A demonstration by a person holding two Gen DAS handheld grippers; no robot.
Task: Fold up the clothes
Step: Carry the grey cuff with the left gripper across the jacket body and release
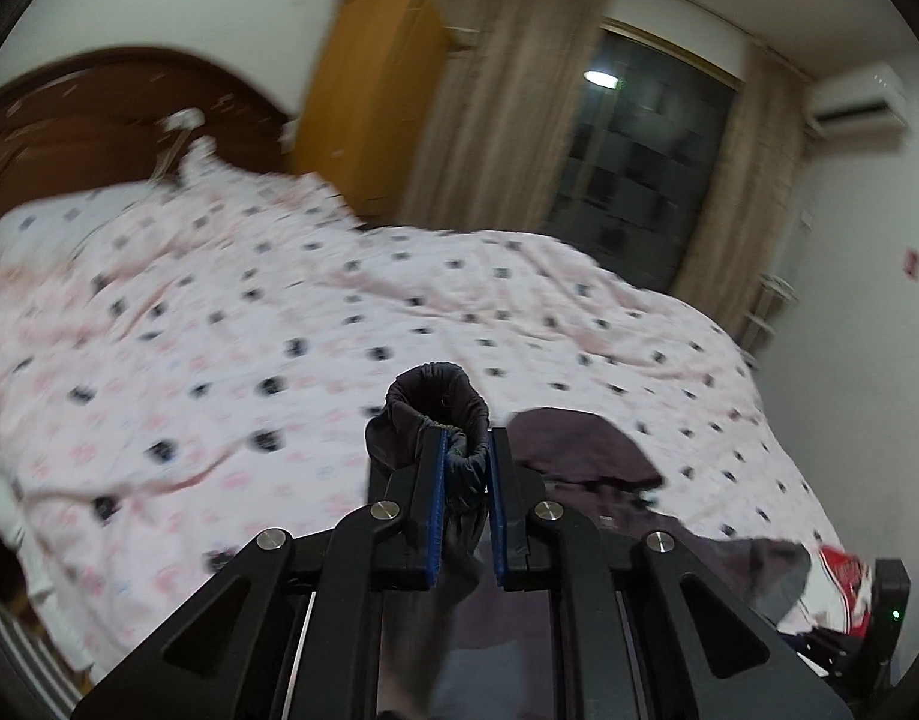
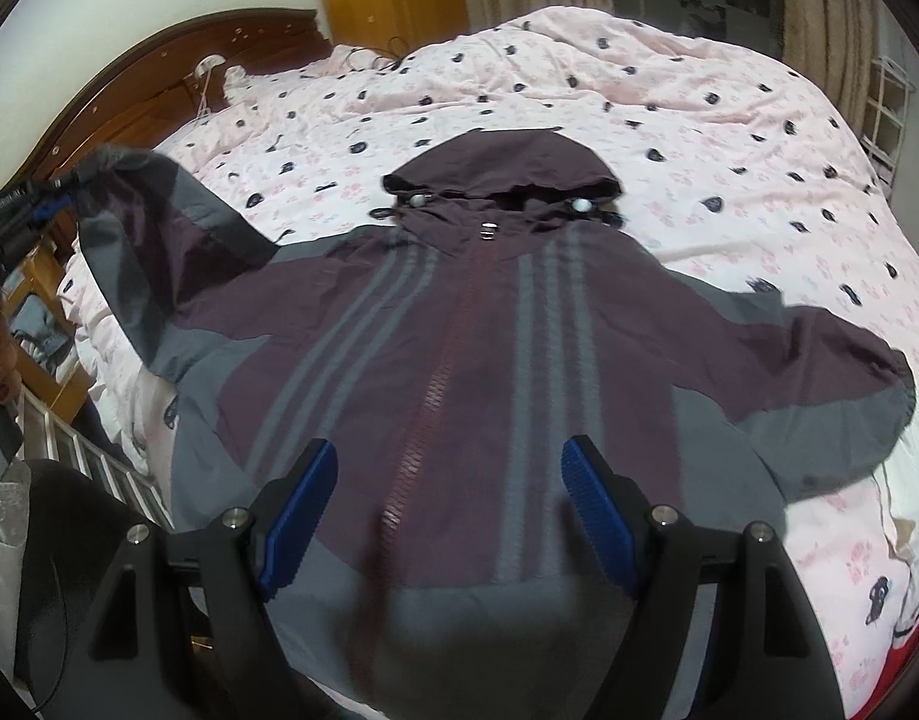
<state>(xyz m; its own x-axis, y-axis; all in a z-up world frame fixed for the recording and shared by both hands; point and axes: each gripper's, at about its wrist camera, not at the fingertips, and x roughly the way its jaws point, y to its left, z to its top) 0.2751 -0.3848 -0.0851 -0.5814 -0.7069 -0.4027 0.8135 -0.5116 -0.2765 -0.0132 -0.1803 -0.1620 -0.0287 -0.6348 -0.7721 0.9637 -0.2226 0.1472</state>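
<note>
On the bed [image 2: 729,120], over its pink quilt, a hooded jacket [image 2: 459,348] lay face up, zip closed, hood [image 2: 501,165] toward the headboard [image 2: 129,96]. Its body rested flat, but one sleeve [image 2: 153,228] was lifted clear of the quilt. The left gripper [image 1: 465,462] had its pads nearly together on that sleeve's elastic cuff [image 1: 435,402], the gathered fabric bunched between them and poking out beyond the tips. The right gripper [image 2: 447,516] hung over the lower front of the jacket with its jaws wide apart and nothing in them; the other sleeve [image 2: 819,360] stayed spread on the quilt.

The jacket looked like thin, light shell fabric: limp, probably slick, likely to slide and sag rather than hold a crease. The cuff seemed a sound hold, since the elastic gives bulk to pinch. For the body, the hem or a shoulder seam would likely grip better than the smooth panels.
</note>
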